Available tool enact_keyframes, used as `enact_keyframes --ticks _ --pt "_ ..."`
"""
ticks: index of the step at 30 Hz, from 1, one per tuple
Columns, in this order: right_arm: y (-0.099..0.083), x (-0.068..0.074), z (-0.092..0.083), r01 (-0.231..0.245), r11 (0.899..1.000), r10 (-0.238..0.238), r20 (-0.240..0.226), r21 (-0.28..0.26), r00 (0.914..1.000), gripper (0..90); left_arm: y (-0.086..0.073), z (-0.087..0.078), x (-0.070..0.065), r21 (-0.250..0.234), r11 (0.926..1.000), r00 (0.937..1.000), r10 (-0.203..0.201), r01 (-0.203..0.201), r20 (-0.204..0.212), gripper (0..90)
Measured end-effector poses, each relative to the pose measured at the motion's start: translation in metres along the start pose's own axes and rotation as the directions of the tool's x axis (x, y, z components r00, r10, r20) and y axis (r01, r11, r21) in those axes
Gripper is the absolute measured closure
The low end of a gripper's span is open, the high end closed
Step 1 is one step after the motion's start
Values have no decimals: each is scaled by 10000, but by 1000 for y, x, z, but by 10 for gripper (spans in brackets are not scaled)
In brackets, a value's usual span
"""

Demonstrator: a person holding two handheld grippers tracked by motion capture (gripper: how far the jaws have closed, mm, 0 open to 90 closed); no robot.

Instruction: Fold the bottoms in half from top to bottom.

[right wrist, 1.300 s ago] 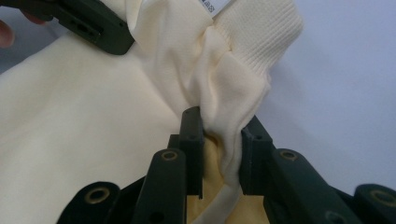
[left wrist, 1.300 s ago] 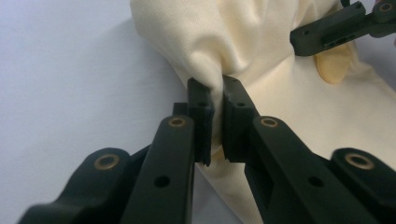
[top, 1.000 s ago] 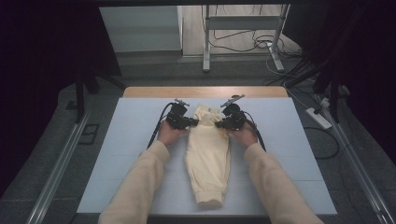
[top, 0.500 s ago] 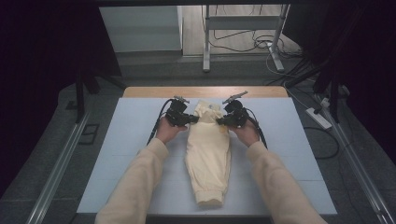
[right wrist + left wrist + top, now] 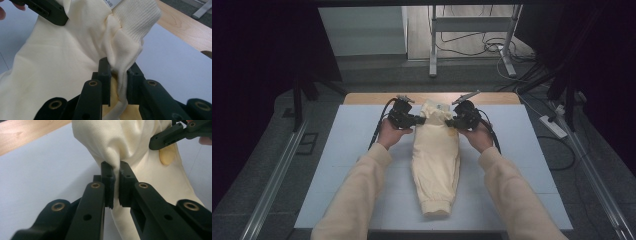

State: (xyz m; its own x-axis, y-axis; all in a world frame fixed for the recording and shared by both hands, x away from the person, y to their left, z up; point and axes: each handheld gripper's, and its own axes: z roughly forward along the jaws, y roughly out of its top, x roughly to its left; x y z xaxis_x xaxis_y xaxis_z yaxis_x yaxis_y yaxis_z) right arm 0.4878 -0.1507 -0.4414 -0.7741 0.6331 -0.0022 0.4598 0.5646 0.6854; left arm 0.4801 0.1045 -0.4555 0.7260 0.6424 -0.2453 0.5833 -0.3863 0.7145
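Holding the cream pants [image 5: 435,160] by the top, I have my left gripper [image 5: 416,119] and right gripper [image 5: 451,121] each pinched tight on a corner of the waistband. The legs lie on the blue mat [image 5: 337,165]. I should lift both sides evenly so nothing slips.

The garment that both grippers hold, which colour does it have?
The garment is a plain pale cream yellow, seen best in the high view.

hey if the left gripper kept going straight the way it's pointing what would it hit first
The cream garment, whose fold its fingers already pinch. Past that cloth, probably the right gripper at the opposite edge, though depth is hard to judge.
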Motion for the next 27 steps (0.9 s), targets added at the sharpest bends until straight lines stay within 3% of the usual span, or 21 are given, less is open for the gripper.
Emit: enact_keyframes --ticks 4,8,12,27 --pt "5 -2 -2 52 9999 -51 112 -130 9999 771 9 -6 2 -148 9998 9999 95 -96 -72 837" --pt "21 -4 -14 205 9986 -186 389 -492 9991 771 25 -20 -2 -547 9980 9991 304 -320 -304 837" --pt "26 -4 -24 331 9975 -303 445 -631 9985 771 25 -23 -6 -617 9971 9988 431 -445 -240 837" --pt "19 -3 -24 303 9972 -268 520 -687 9983 770 24 -23 -7 -659 9972 9992 342 -355 -217 837"
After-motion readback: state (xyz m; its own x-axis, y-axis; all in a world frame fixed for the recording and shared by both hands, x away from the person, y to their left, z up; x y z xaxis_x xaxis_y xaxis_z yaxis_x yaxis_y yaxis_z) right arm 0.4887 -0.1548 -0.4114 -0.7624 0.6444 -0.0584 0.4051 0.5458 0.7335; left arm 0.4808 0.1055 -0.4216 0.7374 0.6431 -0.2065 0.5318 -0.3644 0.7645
